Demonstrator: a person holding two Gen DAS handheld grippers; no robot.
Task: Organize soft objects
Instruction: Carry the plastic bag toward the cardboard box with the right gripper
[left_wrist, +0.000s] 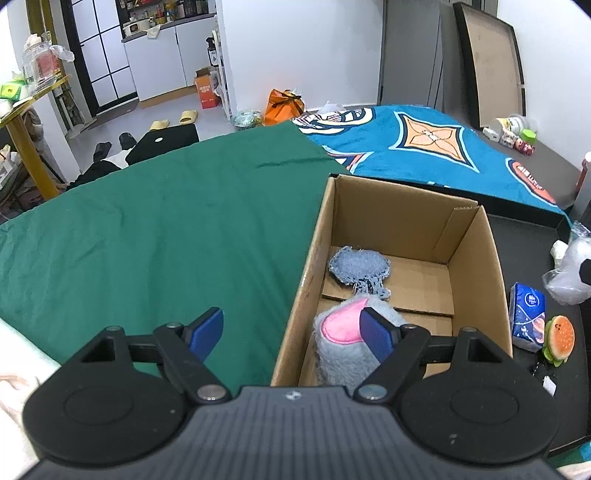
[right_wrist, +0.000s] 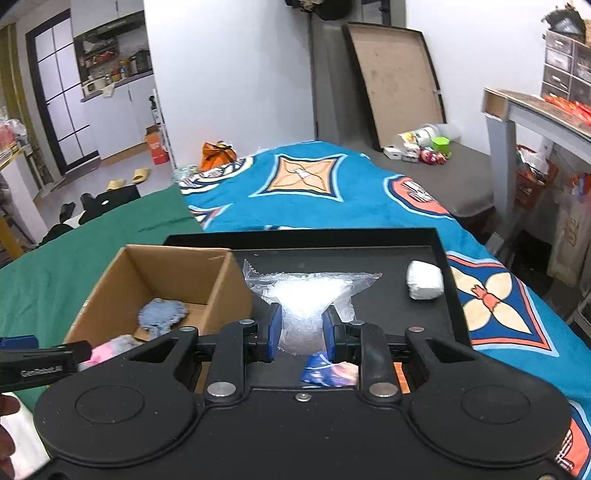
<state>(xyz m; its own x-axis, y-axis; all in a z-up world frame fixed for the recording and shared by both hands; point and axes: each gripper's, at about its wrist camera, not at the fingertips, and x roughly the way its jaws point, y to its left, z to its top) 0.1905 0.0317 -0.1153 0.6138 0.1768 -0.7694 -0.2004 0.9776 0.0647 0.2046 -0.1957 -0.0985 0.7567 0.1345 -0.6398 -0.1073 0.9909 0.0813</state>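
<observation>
An open cardboard box (left_wrist: 476, 254) (right_wrist: 221, 273) stands at the left end of a black tray (right_wrist: 443, 280). Inside lie a blue knitted piece (left_wrist: 358, 264) (right_wrist: 162, 314) and a grey-and-pink plush (left_wrist: 343, 343) (right_wrist: 107, 349). My left gripper (left_wrist: 291, 330) is open and empty, straddling the box's left wall, one fingertip above the plush. My right gripper (right_wrist: 301, 332) is shut on a clear plastic bag with a white soft ball (right_wrist: 304, 306), held above the tray right of the box.
A white wrapped lump (right_wrist: 424, 279) lies on the tray's far right. A blue tissue pack (left_wrist: 526, 321) (right_wrist: 328, 371), a burger toy (left_wrist: 558, 339) and a bagged black-and-white ball (left_wrist: 576, 275) lie right of the box. Green cloth (left_wrist: 147, 240) and blue blanket (right_wrist: 314, 199) cover the bed.
</observation>
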